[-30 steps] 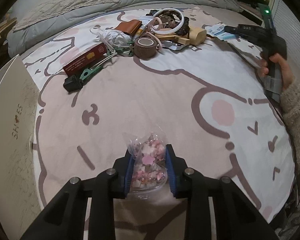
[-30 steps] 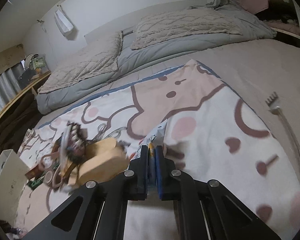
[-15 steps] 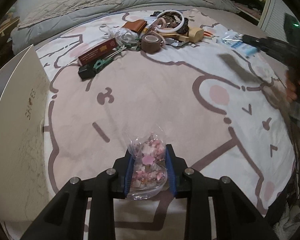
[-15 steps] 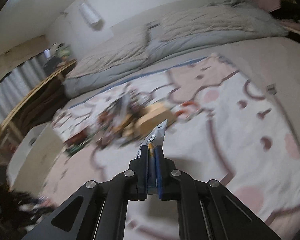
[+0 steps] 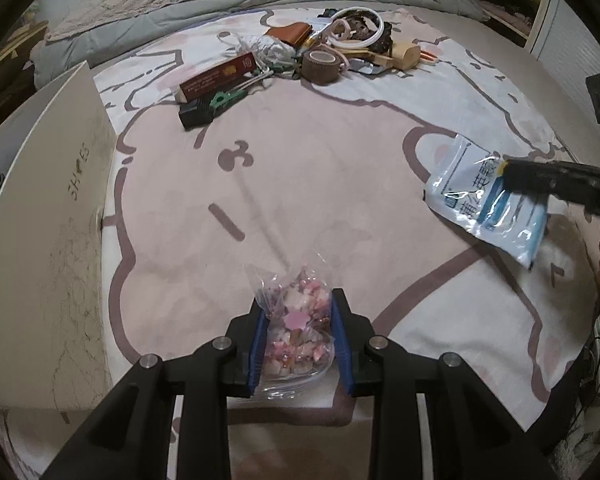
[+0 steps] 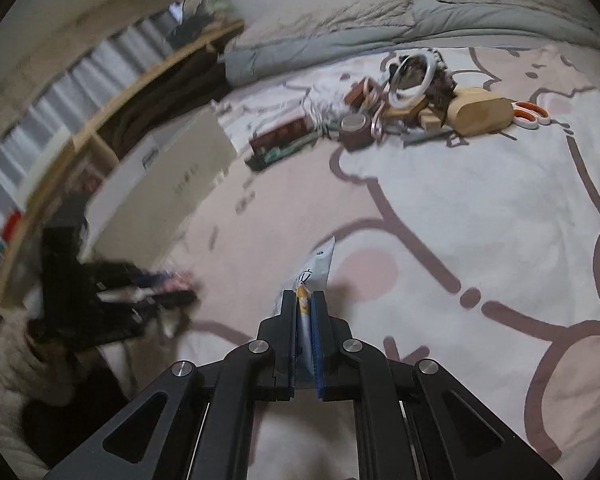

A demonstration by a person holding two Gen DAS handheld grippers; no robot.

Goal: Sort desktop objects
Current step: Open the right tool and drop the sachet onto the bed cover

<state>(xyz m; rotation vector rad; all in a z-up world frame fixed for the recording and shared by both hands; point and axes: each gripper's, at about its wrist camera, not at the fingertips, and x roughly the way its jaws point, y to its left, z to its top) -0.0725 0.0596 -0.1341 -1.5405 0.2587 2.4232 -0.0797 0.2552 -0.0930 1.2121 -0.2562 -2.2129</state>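
Jaws are clamping on both sides, left gripper [image 5: 299, 340] grasping the candy bag [image 5: 296, 330], right gripper [image 6: 305, 322] carrying the blue packet [image 5: 485, 200]; next, depositing into the box [image 5: 44, 240] probably.

Left gripper [image 5: 298, 336] clamps clear bag of pink-white bits [image 5: 296, 332], six o'clock. Right gripper [image 5: 504, 178] pinches blue-white packet [image 5: 476, 200], three o'clock. Clutter pile [image 5: 312, 56] at twelve.
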